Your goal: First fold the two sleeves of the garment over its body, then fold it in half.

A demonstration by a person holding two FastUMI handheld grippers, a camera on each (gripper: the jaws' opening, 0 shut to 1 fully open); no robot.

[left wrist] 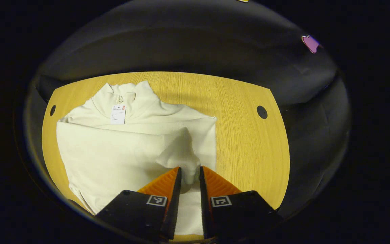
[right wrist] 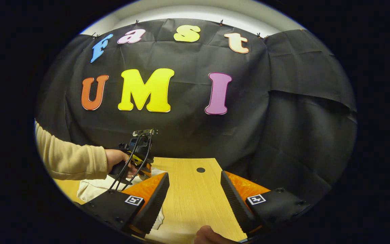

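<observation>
Left gripper (left wrist: pixel 190 178) pinches a raised bunch of the garment (left wrist: pixel 120 149), which lies flat on the table (left wrist: pixel 249 142) ahead and to its left, collar far. Our right gripper (right wrist: pixel 195 189) hangs spread, above bare wood beside it.

Cream garment (left wrist: pixel 120 149) lies flat on the wooden table (left wrist: pixel 249 142), collar at the far end with a white tag (left wrist: pixel 117 114) on it. One sleeve (left wrist: pixel 178 154) is folded across the body, its cuff end bunched up near the front edge.
</observation>
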